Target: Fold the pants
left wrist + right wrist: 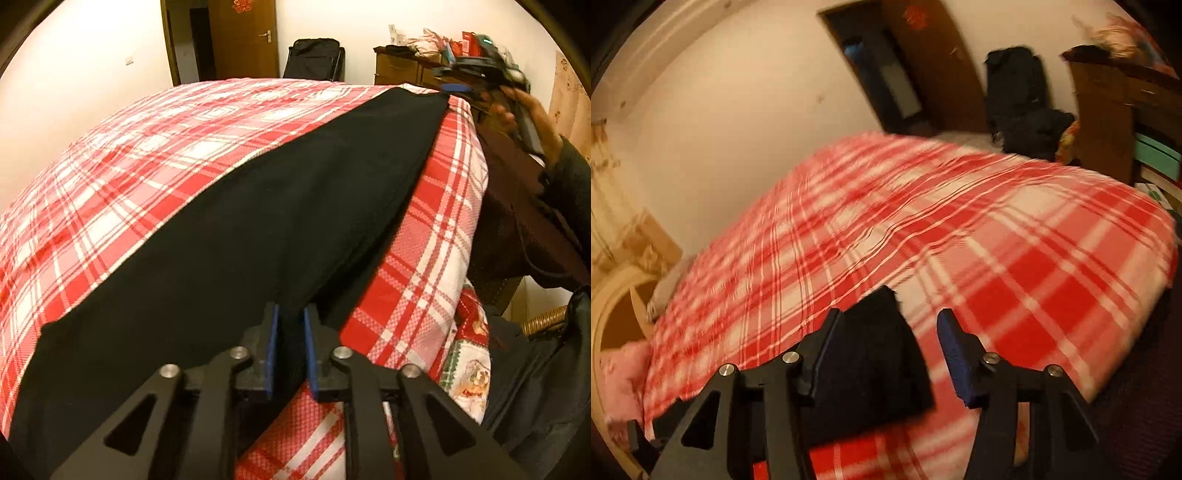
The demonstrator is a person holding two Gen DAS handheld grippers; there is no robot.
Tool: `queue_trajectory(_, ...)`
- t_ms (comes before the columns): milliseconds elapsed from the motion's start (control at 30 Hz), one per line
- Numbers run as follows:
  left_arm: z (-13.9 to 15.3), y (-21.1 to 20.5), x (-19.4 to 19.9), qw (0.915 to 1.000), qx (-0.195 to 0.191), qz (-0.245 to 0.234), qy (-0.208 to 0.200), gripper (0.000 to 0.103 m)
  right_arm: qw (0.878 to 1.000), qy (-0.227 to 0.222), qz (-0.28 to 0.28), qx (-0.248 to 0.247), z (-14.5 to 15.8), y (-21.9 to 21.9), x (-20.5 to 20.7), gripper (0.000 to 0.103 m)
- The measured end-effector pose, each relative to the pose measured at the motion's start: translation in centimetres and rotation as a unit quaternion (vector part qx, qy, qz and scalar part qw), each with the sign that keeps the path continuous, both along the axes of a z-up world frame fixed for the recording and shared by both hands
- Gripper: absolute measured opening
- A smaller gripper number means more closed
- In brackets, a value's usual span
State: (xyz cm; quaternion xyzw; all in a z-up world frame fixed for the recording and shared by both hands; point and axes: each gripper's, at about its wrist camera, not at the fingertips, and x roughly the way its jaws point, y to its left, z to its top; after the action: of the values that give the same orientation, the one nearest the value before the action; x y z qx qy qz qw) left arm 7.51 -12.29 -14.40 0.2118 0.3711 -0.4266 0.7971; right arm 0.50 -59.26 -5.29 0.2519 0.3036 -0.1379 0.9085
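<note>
In the left wrist view the plaid bed (147, 147) fills the left of the frame, and the black pants (277, 206) lie across it as one long flat band, from the lower left corner up to the upper right. At the bottom centre the left tongs (291, 347) stand parted by only a slit. The near edge of the pants sits in that slit, and the pads do not appear to pinch it. The risk here is snagging: if this hand pulls away with the gap so narrow, a pad may catch the hem, dragging the edge and rucking the flat band. Further right, the long side of the pants runs close to the side of the bed, so a tug that way could tip part of the cloth over the edge. At the upper right a hand (528, 122) holds the other tool just beside the far end of the pants.

The right wrist view is blurred. The right tongs (891, 352) gape wide at the lower centre, and a corner of the pants (879, 376) lies between the fingers, resting against the left one with the right one clear of it. Cloth clinging to that finger could lift with it and flip the corner, leaving the ends uneven for the next fold
</note>
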Motion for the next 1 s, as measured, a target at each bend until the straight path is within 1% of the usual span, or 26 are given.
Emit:
queue_trajectory(33,0.2,0.2,-0.1,1.0,-0.003,0.004,-0.004,0.032,1.0,0.011,0.009,0.006,-0.4,-0.3,1.4,0.052)
queue_trajectory(67,0.5,0.7,-0.2,0.9999,-0.009,0.009,-0.008,0.04,1.0,0.022,0.015,0.009,-0.7,-0.4,2.4,0.048)
queue_trajectory(100,0.7,1.0,-0.3,0.9998,-0.013,0.012,-0.011,0.043,0.999,0.031,0.019,0.008,-1.0,-0.4,3.3,0.038)
queue_trajectory(133,0.9,1.4,-0.3,0.9995,-0.019,0.018,-0.017,0.048,0.999,0.046,0.027,0.004,-1.5,-0.4,4.3,0.031)
queue_trajectory(167,1.0,1.7,-0.2,0.9993,-0.021,0.023,-0.02,0.052,0.997,0.068,0.029,-0.004,-2.0,-0.4,5.3,0.029)
queue_trajectory(200,0.9,2.0,-0.1,0.9992,-0.022,0.028,-0.02,0.054,0.995,0.092,0.02,-0.014,-2.7,-0.6,6.0,0.027)
queue_trajectory(233,0.7,2.3,0.2,0.9991,-0.019,0.033,-0.017,0.056,0.995,0.097,0.014,-0.015,-3.2,-0.8,6.2,0.027)
queue_trajectory(300,-0.1,2.5,0.9,0.999,-0.004,0.044,-0.009,0.057,0.995,0.098,0.006,-0.016,-3.6,-1.1,6.3,0.025)
queue_trajectory(367,-0.8,2.9,1.4,0.9987,0.007,0.05,0.004,0.057,0.995,0.098,-0.01,-0.028,-2.9,-0.8,5.8,0.027)
queue_trajectory(433,-0.9,3.5,1.3,0.9984,0.009,0.055,0.003,0.057,0.993,0.098,-0.027,-0.066,-1.4,0.7,4.9,0.027)
queue_trajectory(500,-0.7,4.3,1.1,0.9984,0.004,0.057,0.001,0.057,0.993,0.079,-0.003,-0.087,0.0,3.1,4.2,0.029)
queue_trajectory(533,-0.5,4.9,1.1,0.9979,0.003,0.064,-0.004,0.058,0.993,0.072,0.022,-0.09,0.5,4.7,4.1,0.03)
queue_trajectory(600,-0.4,5.7,1.3,0.9968,0.0,0.079,-0.008,0.062,0.991,0.065,0.08,-0.087,0.8,8.1,4.5,0.032)
queue_trajectory(633,-0.5,6.1,1.5,0.9964,-0.001,0.085,-0.004,0.063,0.987,0.06,0.126,-0.078,0.7,10.6,4.9,0.032)
queue_trajectory(667,-0.7,6.6,1.8,0.9955,0.0,0.094,0.0,0.063,0.983,0.058,0.16,-0.07,0.5,12.4,5.3,0.032)
queue_trajectory(700,-0.9,6.9,2.0,0.9947,0.003,0.103,0.002,0.063,0.975,0.059,0.202,-0.064,0.0,14.8,5.8,0.032)
queue_trajectory(733,-1.1,7.2,2.2,0.994,0.005,0.109,0.005,0.063,0.964,0.062,0.252,-0.063,-0.6,18.0,6.3,0.032)
queue_trajectory(767,-1.3,7.6,2.4,0.9932,0.006,0.116,0.005,0.063,0.953,0.067,0.288,-0.067,-1.3,20.5,6.7,0.032)
queue_trajectory(867,-1.3,8.5,2.4,0.9925,-0.004,0.122,0.006,0.063,0.91,0.084,0.399,-0.075,-3.9,28.2,7.2,0.032)
queue_trajectory(933,-1.5,8.8,2.4,0.9922,-0.008,0.125,0.002,0.063,0.88,0.1,0.458,-0.079,-6.0,32.3,6.9,0.032)
queue_trajectory(1000,-1.6,9.0,2.7,0.9918,-0.014,0.127,-0.003,0.063,0.862,0.123,0.479,-0.105,-8.1,34.8,6.6,0.032)
